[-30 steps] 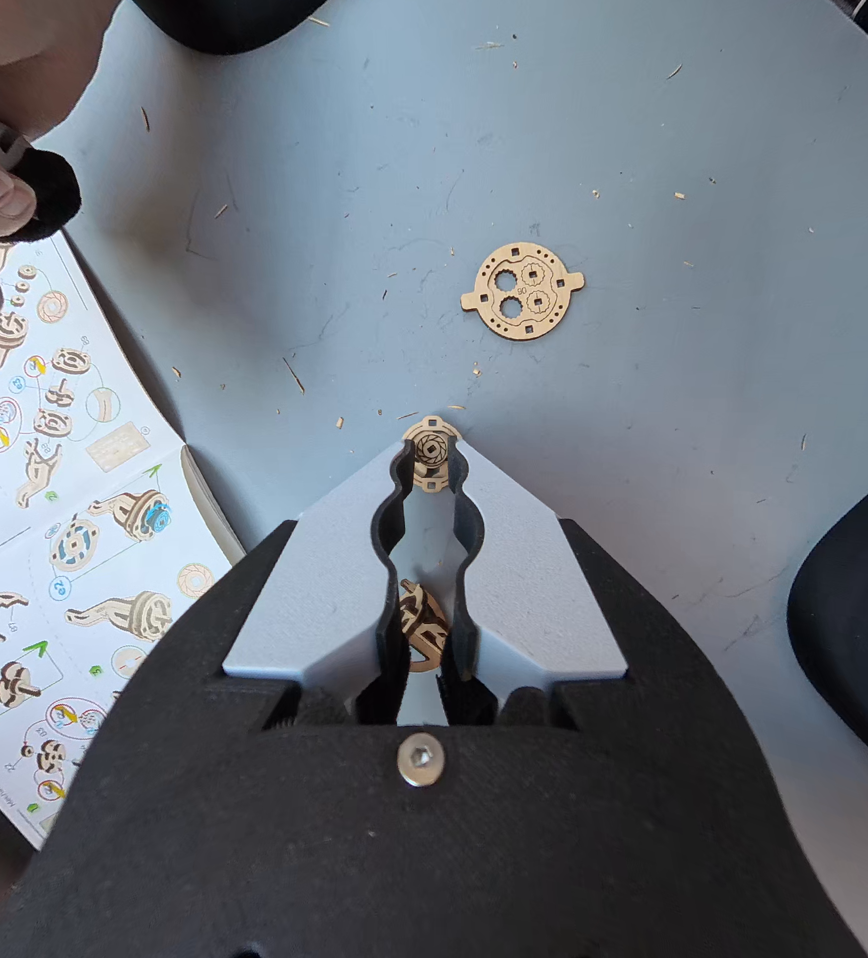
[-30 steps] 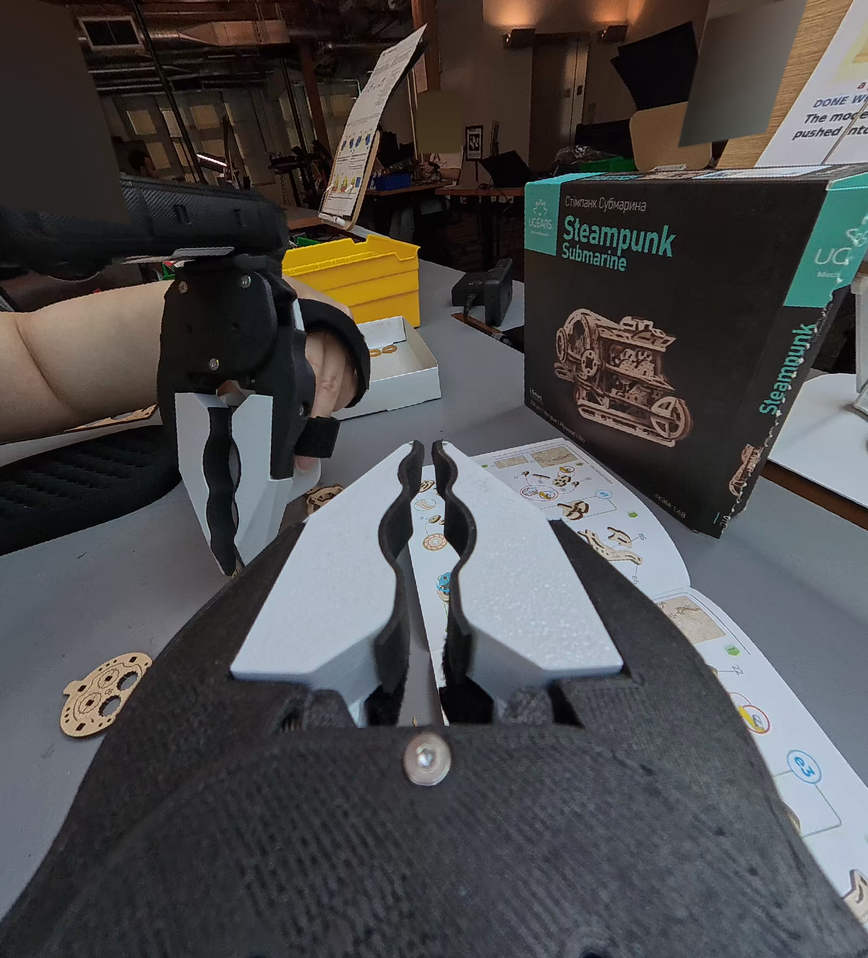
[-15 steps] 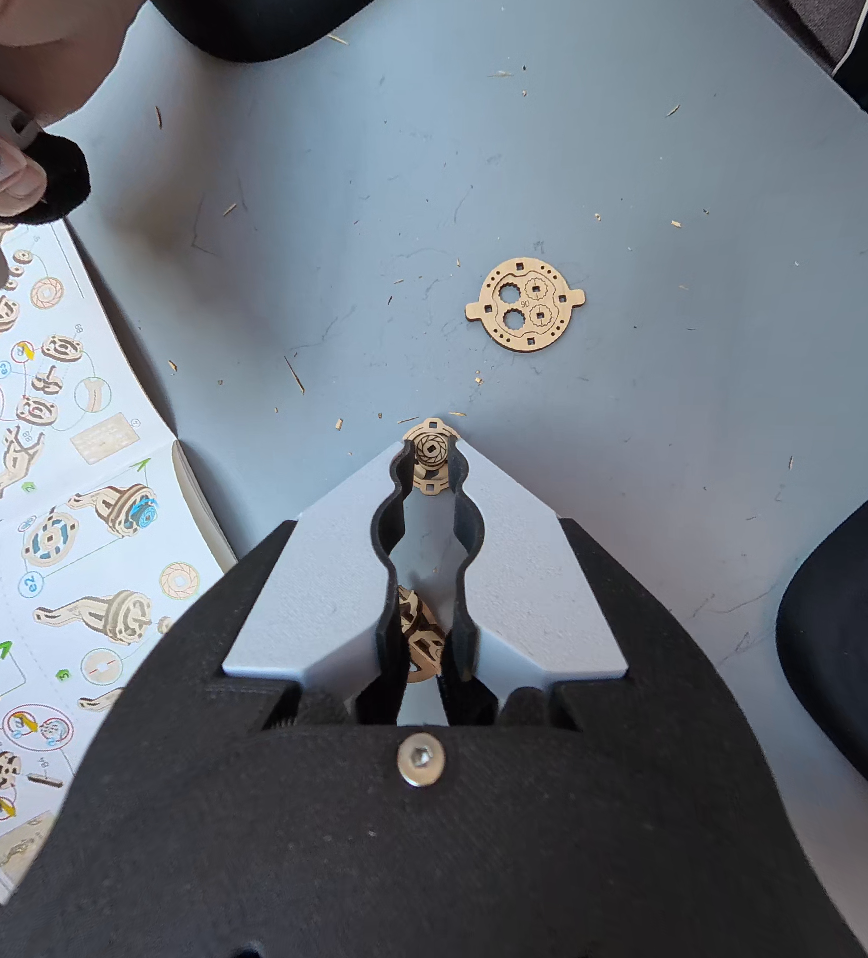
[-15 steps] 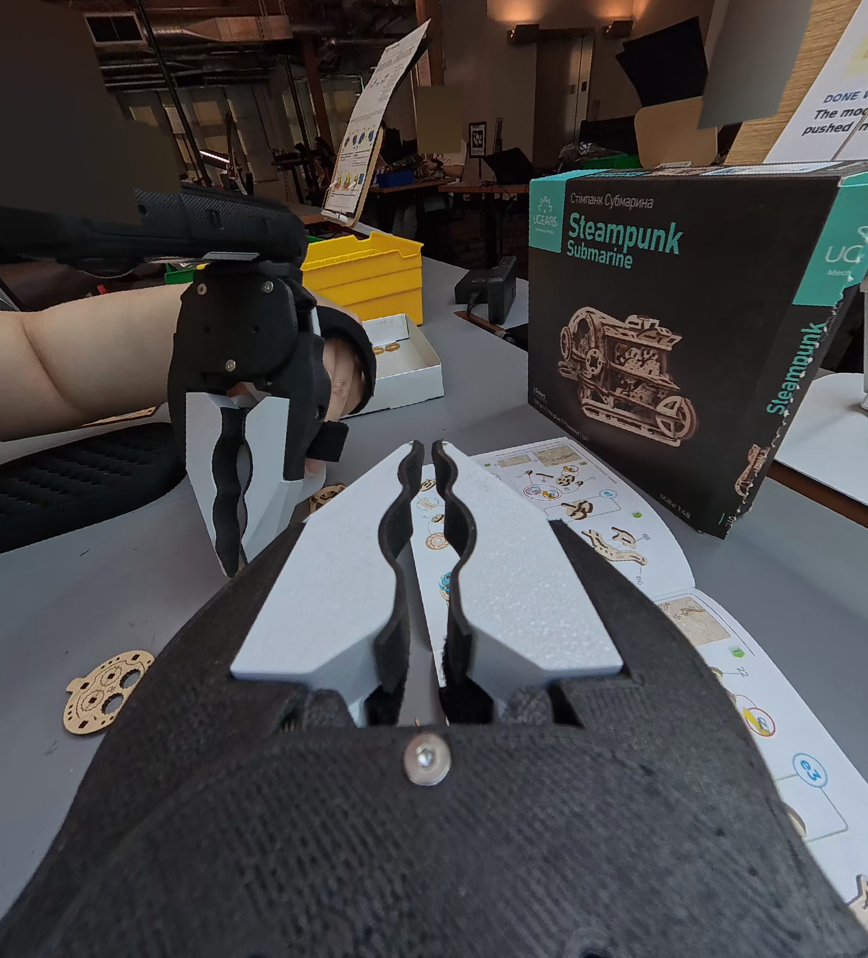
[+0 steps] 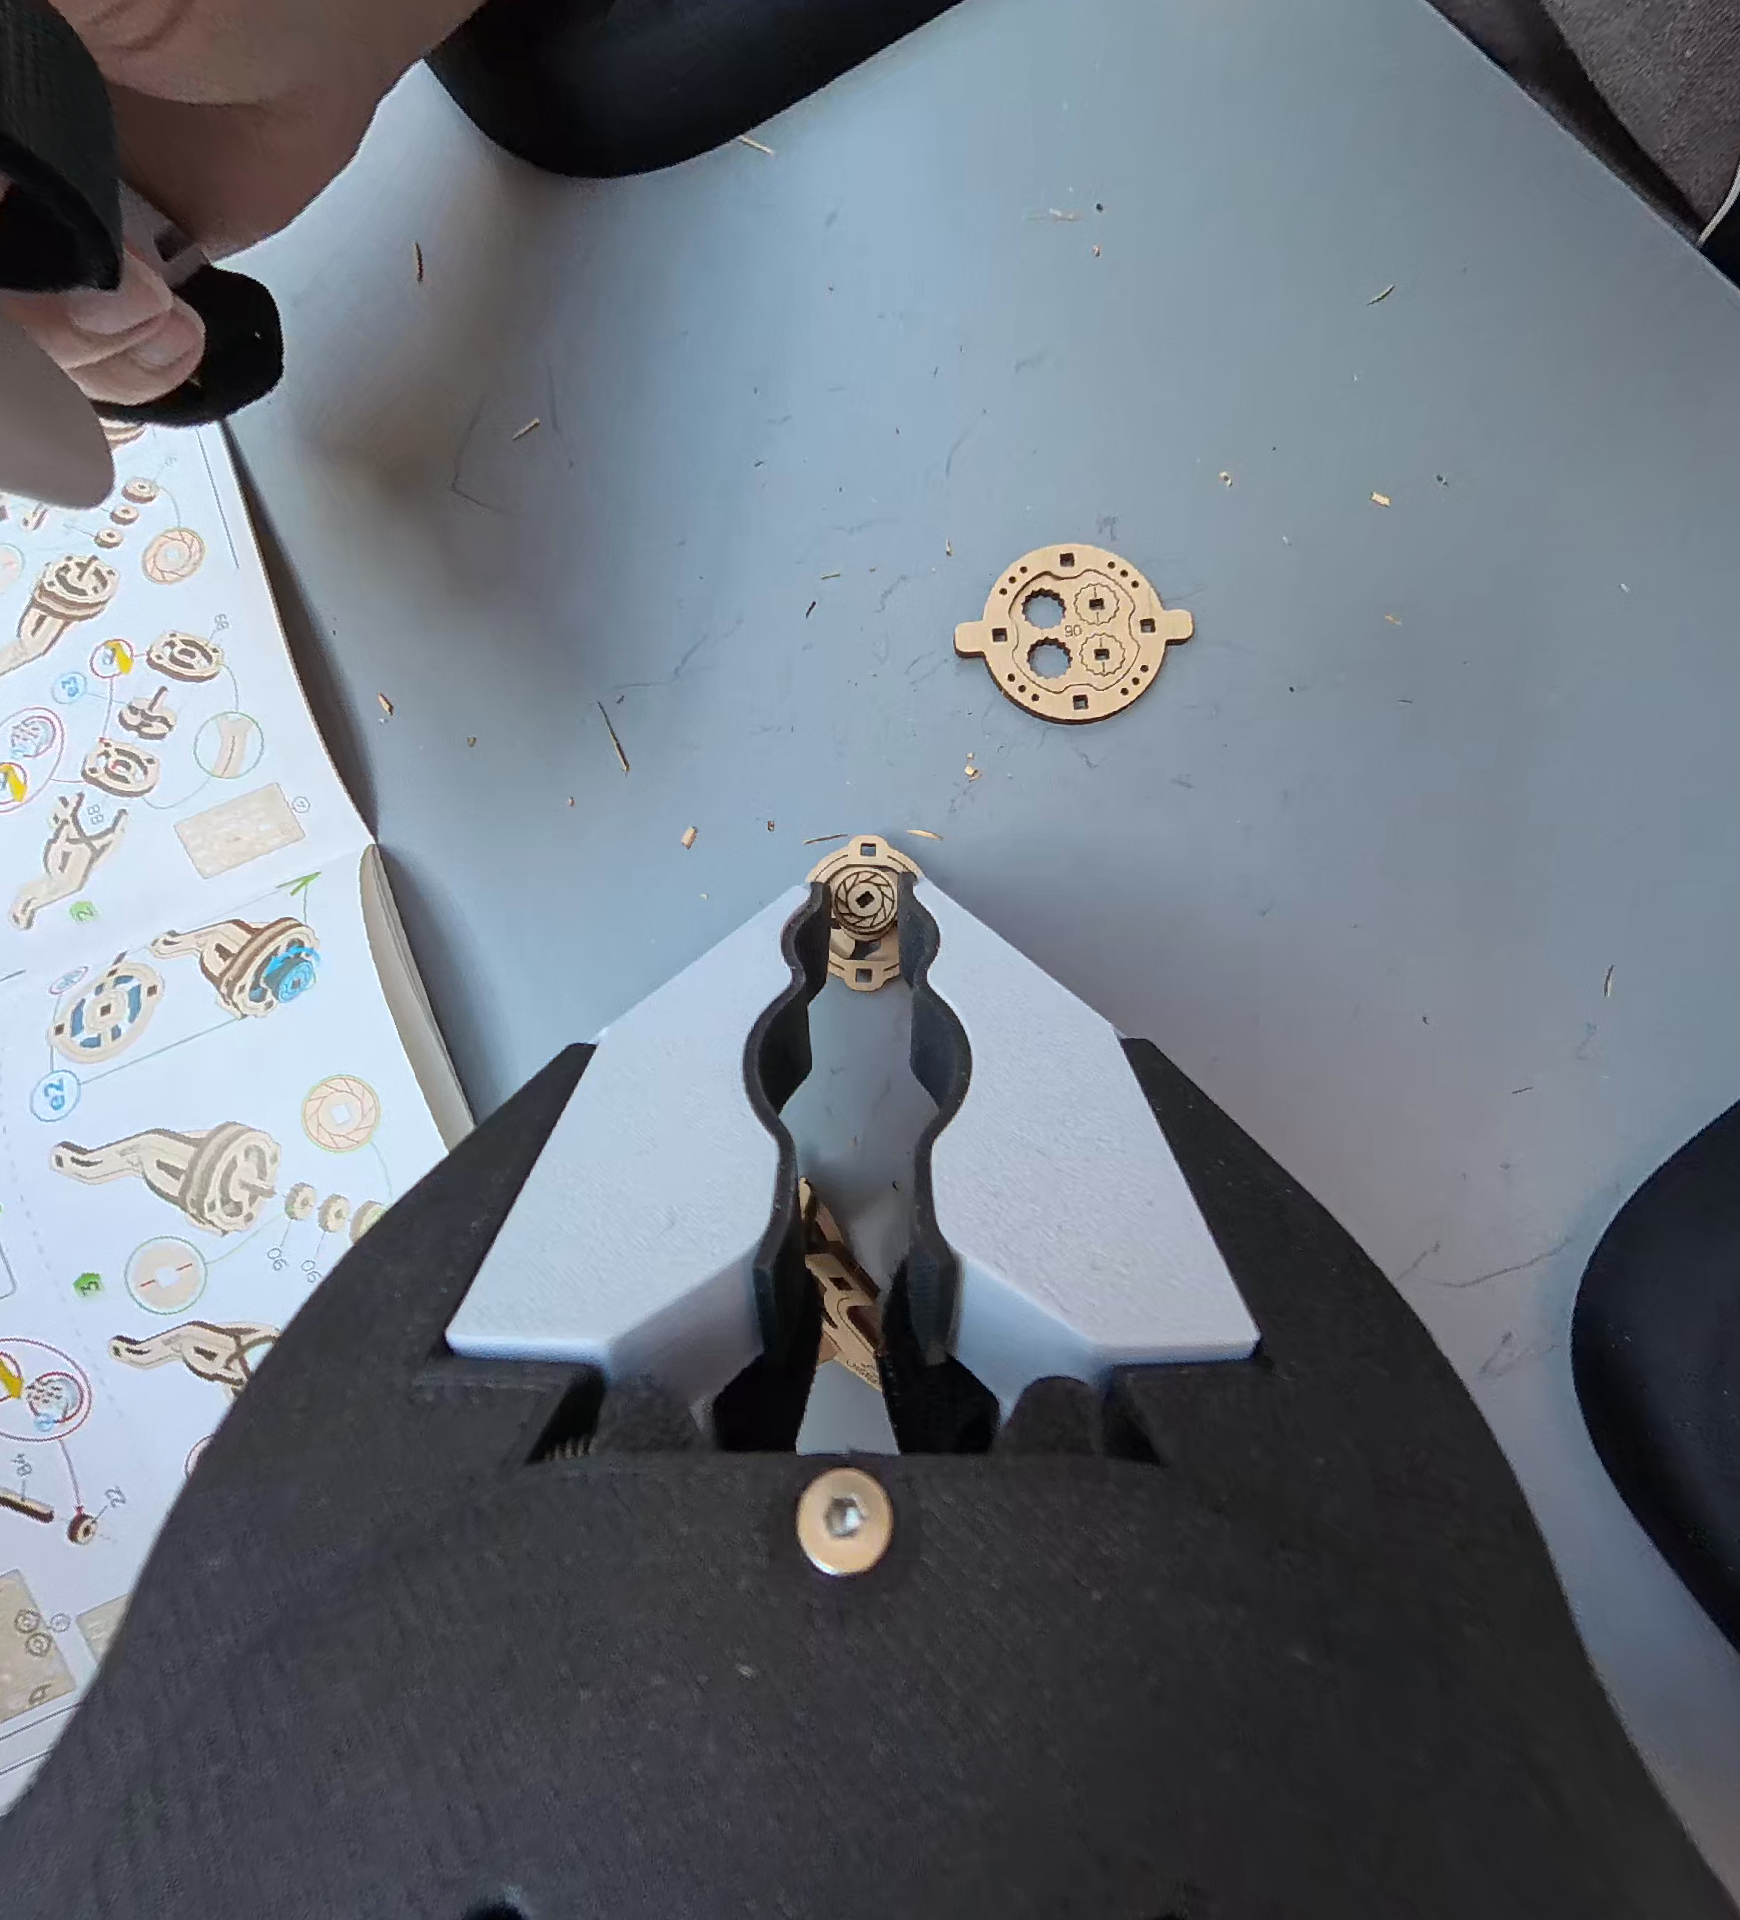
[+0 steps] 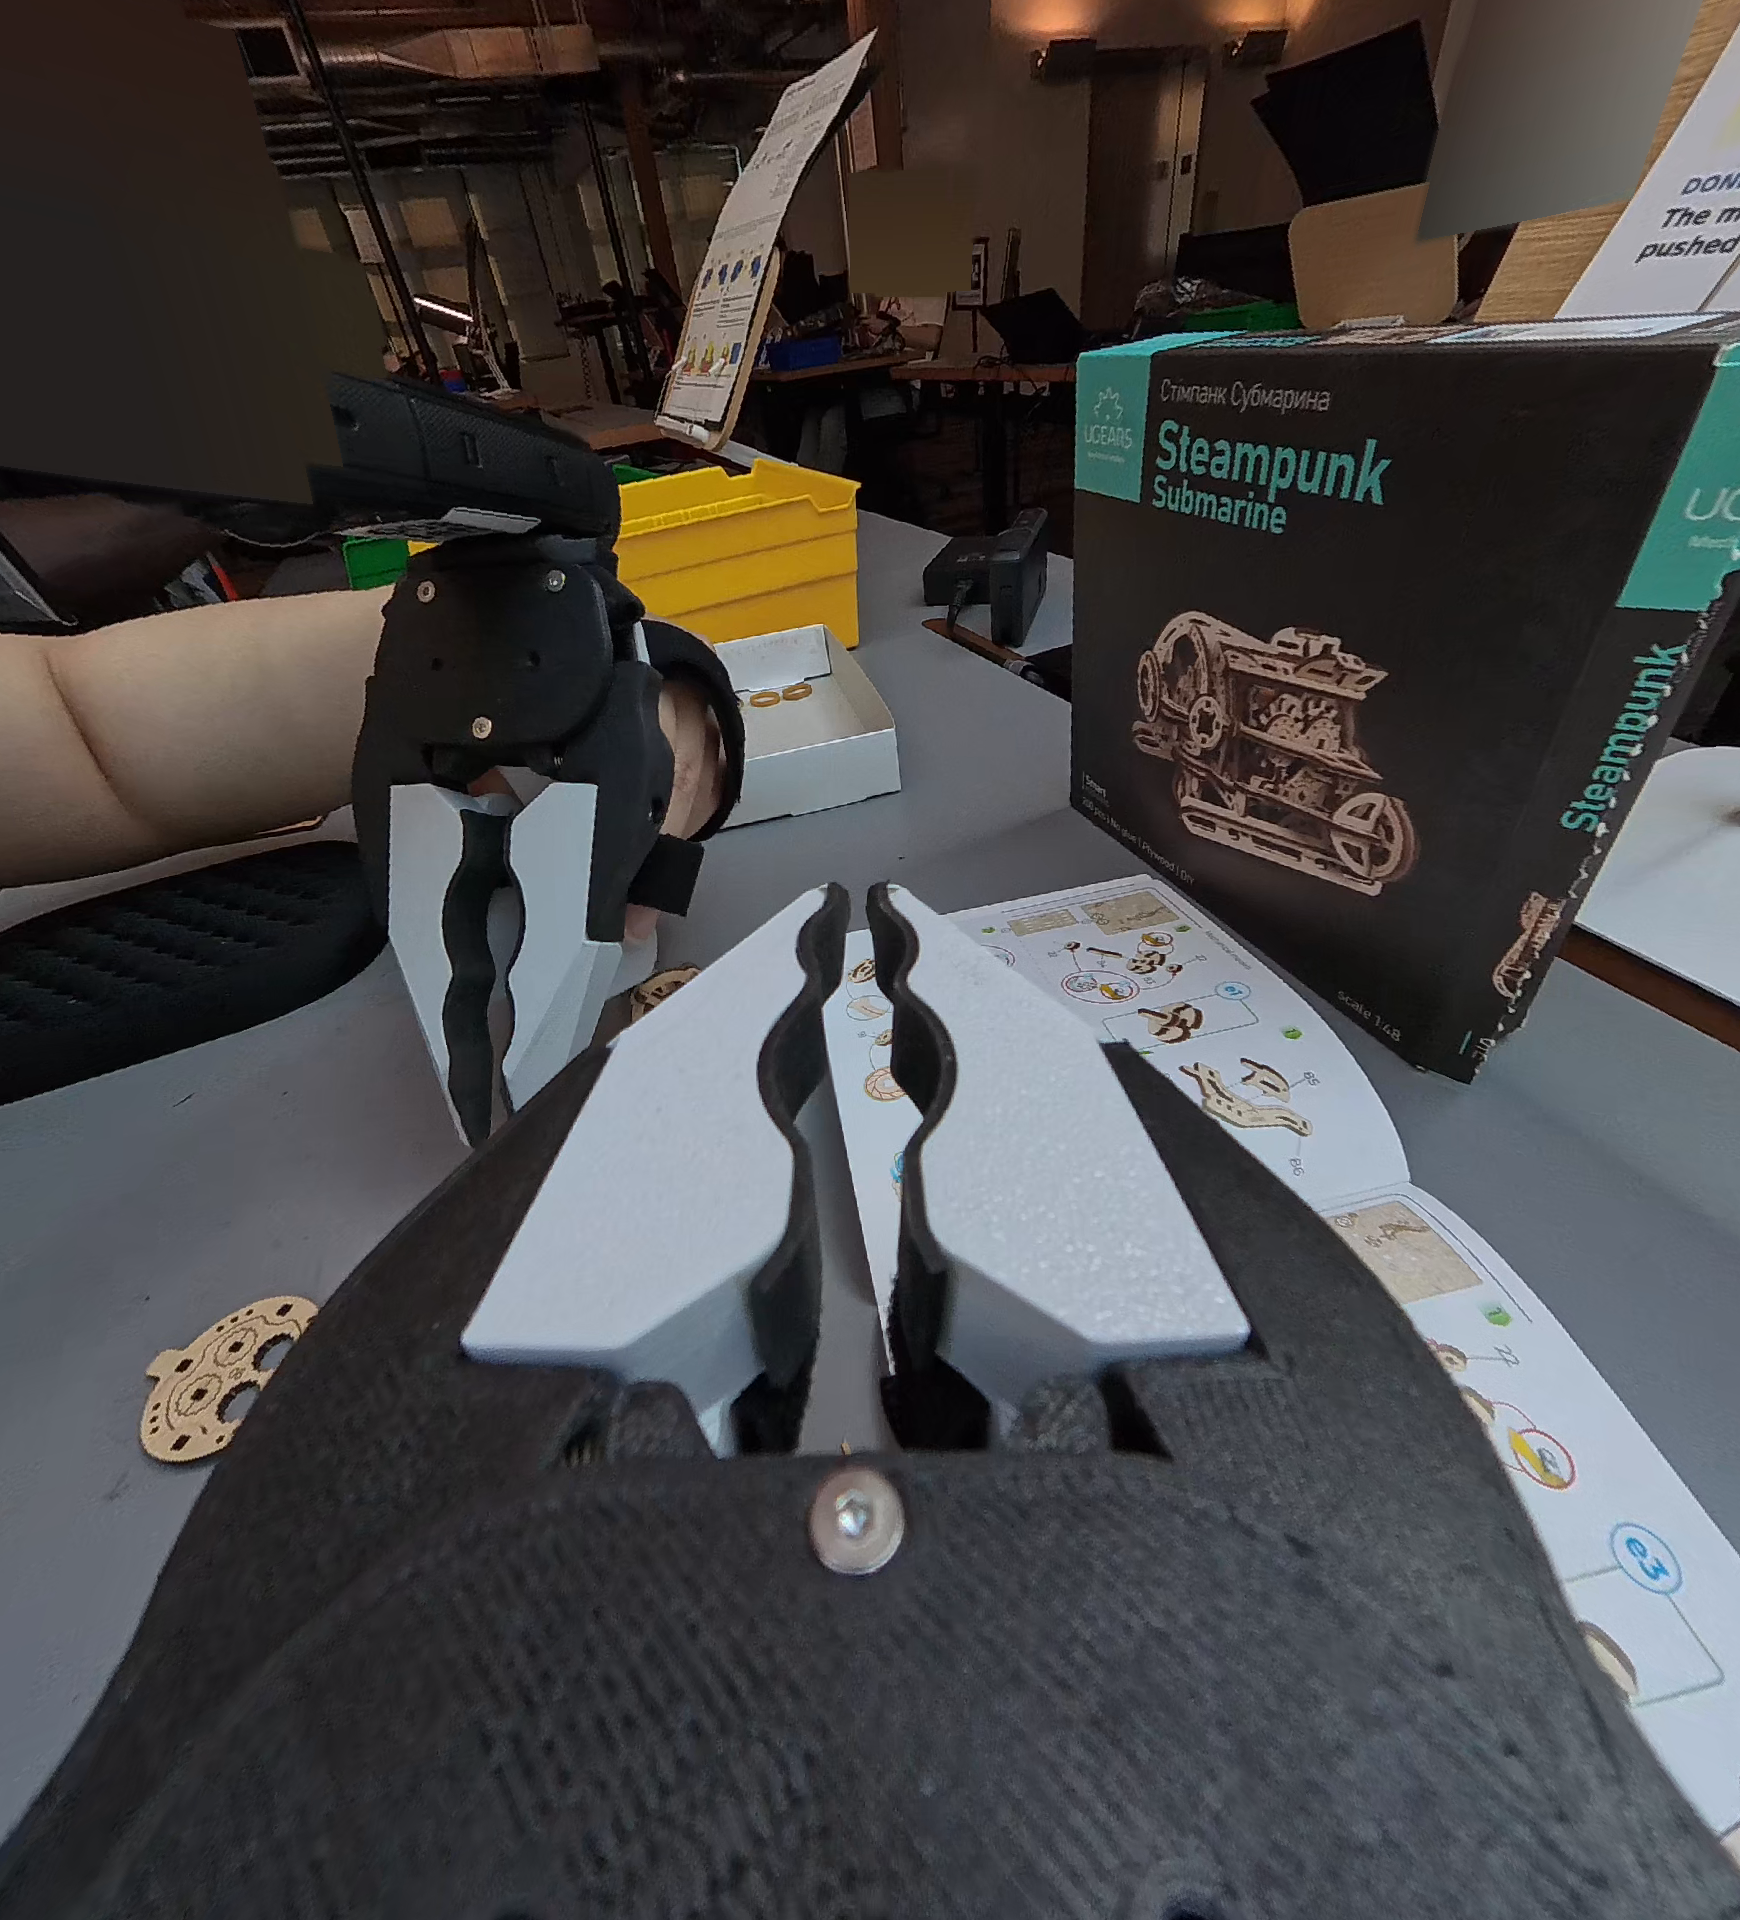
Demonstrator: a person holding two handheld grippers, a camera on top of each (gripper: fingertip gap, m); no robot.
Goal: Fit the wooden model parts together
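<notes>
My left gripper (image 5: 864, 914) is shut on a small wooden assembly (image 5: 862, 902) with a round toothed disc at its tip. More of the assembly shows deeper between the fingers (image 5: 838, 1311). It hangs above the grey table. A flat round wooden plate (image 5: 1074, 632) with holes lies on the table ahead and to the right of it. The plate also shows in the right wrist view (image 6: 211, 1382). My right gripper (image 6: 858, 896) is shut and empty above the instruction booklet (image 6: 1136, 1081). The left gripper (image 6: 484, 1117) points down just left of it.
The open booklet (image 5: 118, 935) lies at the left. Black pads lie at the right (image 5: 1707, 1351) and at the top. A dark kit box (image 6: 1365, 675), a yellow bin (image 6: 741, 551) and a white tray (image 6: 814, 727) stand behind. A loose wooden part (image 6: 663, 987) lies by the left gripper. From my left tips it is roughly 7 centimetres to the flat round wooden plate (image 5: 1074, 632); from my right, 20 centimetres. It is also in sight in the right wrist view (image 6: 236, 1367).
The left gripper has moved closer to the right gripper and turned a little, still holding the assembly. The right gripper has barely moved.
</notes>
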